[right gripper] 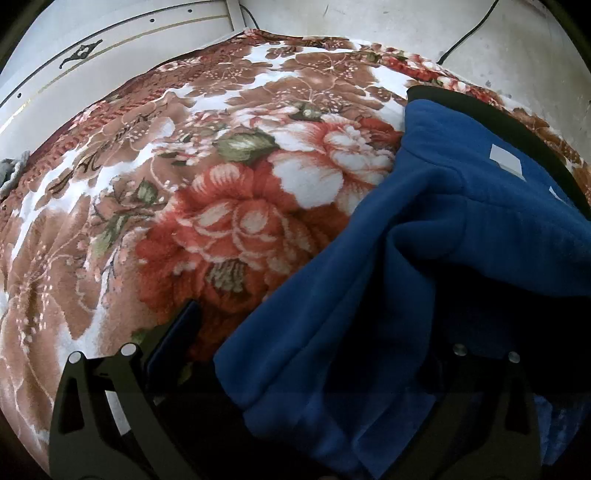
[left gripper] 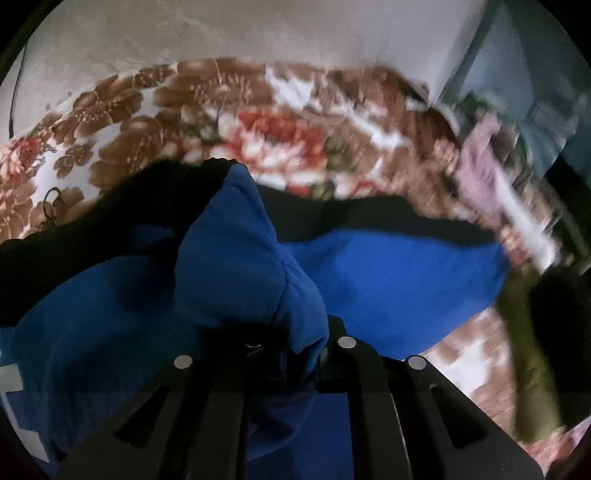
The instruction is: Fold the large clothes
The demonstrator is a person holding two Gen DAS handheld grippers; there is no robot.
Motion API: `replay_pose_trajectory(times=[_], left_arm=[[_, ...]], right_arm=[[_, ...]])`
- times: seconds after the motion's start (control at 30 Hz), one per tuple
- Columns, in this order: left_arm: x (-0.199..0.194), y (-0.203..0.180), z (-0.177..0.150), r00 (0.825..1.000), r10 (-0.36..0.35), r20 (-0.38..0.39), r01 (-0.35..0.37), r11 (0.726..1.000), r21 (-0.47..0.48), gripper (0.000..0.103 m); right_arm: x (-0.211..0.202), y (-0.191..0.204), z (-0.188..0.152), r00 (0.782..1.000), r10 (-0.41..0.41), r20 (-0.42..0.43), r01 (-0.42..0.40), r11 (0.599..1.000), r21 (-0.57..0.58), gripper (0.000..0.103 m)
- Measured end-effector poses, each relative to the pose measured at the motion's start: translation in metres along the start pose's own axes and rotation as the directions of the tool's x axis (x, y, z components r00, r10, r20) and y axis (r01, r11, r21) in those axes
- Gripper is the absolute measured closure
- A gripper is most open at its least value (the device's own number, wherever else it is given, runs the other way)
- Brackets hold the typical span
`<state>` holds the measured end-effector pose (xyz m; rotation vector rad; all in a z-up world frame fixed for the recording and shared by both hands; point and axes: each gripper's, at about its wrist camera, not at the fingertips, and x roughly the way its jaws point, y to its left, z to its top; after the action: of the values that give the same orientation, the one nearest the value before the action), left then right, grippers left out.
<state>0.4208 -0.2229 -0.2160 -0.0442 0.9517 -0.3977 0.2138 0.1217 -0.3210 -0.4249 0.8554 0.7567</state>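
Observation:
A blue fleece garment (left gripper: 388,280) with a black band along its far edge lies on a floral blanket (left gripper: 258,122). My left gripper (left gripper: 303,347) is shut on a bunched fold of it, and the cloth stands up in a peak in front of the fingers. In the right wrist view the same blue garment (right gripper: 461,229), with white patches on it, drapes over the blanket (right gripper: 221,203) and across my right gripper (right gripper: 317,328). Its jaws stand wide apart. The left finger (right gripper: 181,332) is bare and clear of the cloth. The right finger is hidden under the cloth.
A white headboard (right gripper: 110,48) and a pale wall with a black cable (right gripper: 465,33) border the bed. A grey cloth (right gripper: 11,173) lies at the left edge. In the blurred left wrist view, a pinkish cloth (left gripper: 480,158) and a green shape (left gripper: 528,369) sit on the right.

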Motion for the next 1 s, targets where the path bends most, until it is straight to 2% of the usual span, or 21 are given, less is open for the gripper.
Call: replay_pose_trajectory(times=[0.07, 0.1, 0.13, 0.2, 0.27, 0.33, 0.5, 0.63, 0.73, 0.83, 0.9, 1.0], left_arm=[[0.013, -0.006, -0.012, 0.998, 0.055, -0.027, -0.053, 0.996, 0.066, 0.091], [0.018, -0.010, -0.016, 0.996, 0.073, -0.041, -0.069, 0.993, 0.092, 0.084], [0.027, -0.015, -0.024, 0.992, 0.101, -0.071, -0.091, 0.987, 0.133, 0.060], [0.035, -0.019, -0.032, 0.987, 0.115, -0.109, -0.096, 0.982, 0.160, 0.028], [0.033, -0.022, -0.036, 0.985, 0.113, -0.129, -0.090, 0.981, 0.171, 0.027], [0.021, -0.023, -0.037, 0.987, 0.103, -0.126, -0.082, 0.984, 0.160, 0.009], [-0.010, -0.028, -0.051, 0.982, 0.100, -0.162, -0.085, 0.992, 0.097, 0.007], [-0.056, -0.041, -0.053, 0.989, 0.102, -0.112, -0.089, 0.989, 0.118, 0.007], [-0.102, -0.042, -0.035, 0.994, 0.095, -0.061, -0.088, 0.990, 0.109, 0.006], [-0.135, -0.039, -0.010, 0.997, 0.042, -0.070, -0.034, 0.993, 0.115, 0.005], [-0.163, -0.037, 0.010, 0.997, 0.044, -0.056, -0.033, 0.982, 0.184, 0.005], [-0.199, -0.020, 0.035, 0.996, 0.086, -0.024, -0.077, 0.962, 0.262, 0.005]], right_arm=[[0.000, 0.000, 0.000, 1.000, 0.012, 0.005, -0.012, 1.000, 0.005, 0.004], [-0.001, 0.000, 0.000, 1.000, 0.018, 0.008, -0.018, 1.000, 0.007, 0.004], [-0.001, -0.001, 0.000, 1.000, 0.026, 0.010, -0.026, 1.000, 0.010, 0.004], [-0.002, -0.003, 0.000, 0.999, 0.042, 0.014, -0.042, 0.999, 0.016, 0.004], [-0.008, -0.007, -0.001, 0.997, 0.079, 0.023, -0.080, 0.996, 0.029, 0.004], [-0.016, -0.012, -0.003, 0.994, 0.107, 0.029, -0.108, 0.994, 0.034, 0.004], [-0.055, -0.005, -0.001, 0.994, 0.062, 0.094, -0.059, 0.997, -0.043, 0.004], [-0.083, -0.004, 0.007, 0.994, -0.004, 0.112, 0.013, 0.997, -0.079, 0.004], [-0.092, -0.013, 0.012, 0.993, -0.050, 0.111, 0.059, 0.995, -0.084, 0.004], [-0.091, -0.036, 0.007, 0.993, -0.102, 0.053, 0.106, 0.991, -0.082, 0.004], [-0.094, -0.056, 0.003, 0.992, -0.123, 0.014, 0.123, 0.990, -0.065, 0.004], [-0.112, -0.085, 0.000, 0.986, -0.159, 0.041, 0.160, 0.987, -0.029, 0.004]])
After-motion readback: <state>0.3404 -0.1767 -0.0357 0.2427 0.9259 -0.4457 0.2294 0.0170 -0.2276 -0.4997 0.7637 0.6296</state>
